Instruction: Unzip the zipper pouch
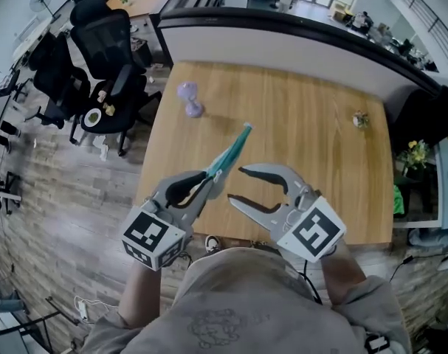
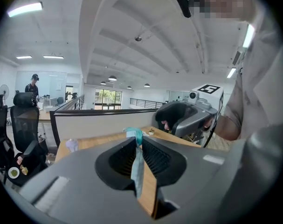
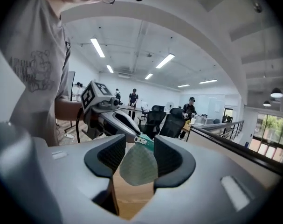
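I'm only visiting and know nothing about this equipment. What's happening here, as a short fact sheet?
setting: wooden table in an open office
operator: a person with one handheld gripper per hand
left gripper: fingers shut on the teal zipper pouch, held edge-on over the table
right gripper: fingers apart, close beside the pouch, not gripping it
zipper pull: visible in the right gripper view; open or closed cannot be told
also on table: purple object; small object near the far right edge
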Action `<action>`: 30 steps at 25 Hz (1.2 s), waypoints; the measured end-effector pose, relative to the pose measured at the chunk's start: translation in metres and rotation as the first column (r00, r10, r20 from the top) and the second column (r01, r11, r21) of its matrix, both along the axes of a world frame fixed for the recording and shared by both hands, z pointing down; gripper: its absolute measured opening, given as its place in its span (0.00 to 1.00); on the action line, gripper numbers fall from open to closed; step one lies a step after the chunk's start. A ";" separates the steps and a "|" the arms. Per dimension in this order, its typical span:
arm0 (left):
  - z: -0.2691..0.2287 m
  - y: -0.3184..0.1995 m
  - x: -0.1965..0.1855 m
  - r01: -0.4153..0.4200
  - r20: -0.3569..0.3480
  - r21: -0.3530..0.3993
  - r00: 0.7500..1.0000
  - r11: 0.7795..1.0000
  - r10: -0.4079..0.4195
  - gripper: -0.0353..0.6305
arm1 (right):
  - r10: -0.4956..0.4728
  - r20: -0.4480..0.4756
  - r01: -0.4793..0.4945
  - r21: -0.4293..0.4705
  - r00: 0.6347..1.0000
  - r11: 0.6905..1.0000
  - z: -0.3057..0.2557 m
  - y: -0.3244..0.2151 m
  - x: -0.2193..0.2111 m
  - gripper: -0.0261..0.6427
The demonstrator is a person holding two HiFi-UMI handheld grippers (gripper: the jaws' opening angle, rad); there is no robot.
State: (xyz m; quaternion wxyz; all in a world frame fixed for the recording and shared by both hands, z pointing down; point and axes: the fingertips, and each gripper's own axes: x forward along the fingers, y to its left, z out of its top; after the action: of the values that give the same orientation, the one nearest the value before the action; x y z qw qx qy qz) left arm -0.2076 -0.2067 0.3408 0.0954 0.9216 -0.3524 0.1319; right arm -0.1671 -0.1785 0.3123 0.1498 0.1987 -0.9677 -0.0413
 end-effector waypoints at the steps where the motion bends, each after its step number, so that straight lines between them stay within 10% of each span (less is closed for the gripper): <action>1: -0.001 0.003 0.003 -0.013 -0.014 -0.006 1.000 1.000 0.013 0.12 | -0.019 -0.024 0.020 0.030 1.000 0.999 0.001 0.002 -0.004 0.34; 13: 0.014 0.026 0.021 -0.101 -0.041 -0.076 0.994 0.992 0.098 0.12 | -0.151 -0.390 0.244 0.201 0.908 0.949 0.036 0.022 -0.015 0.30; 30: 0.035 0.033 0.022 -0.094 -0.083 -0.207 0.993 0.974 0.079 0.12 | -0.073 -0.593 0.367 0.393 0.802 0.843 0.062 0.030 -0.018 0.14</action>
State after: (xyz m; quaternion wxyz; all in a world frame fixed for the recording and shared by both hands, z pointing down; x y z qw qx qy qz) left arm -0.1859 -0.1732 0.3758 0.1999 0.9250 -0.2922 0.1381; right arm -0.1848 -0.1480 0.3744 0.3631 0.0913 -0.8552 -0.3583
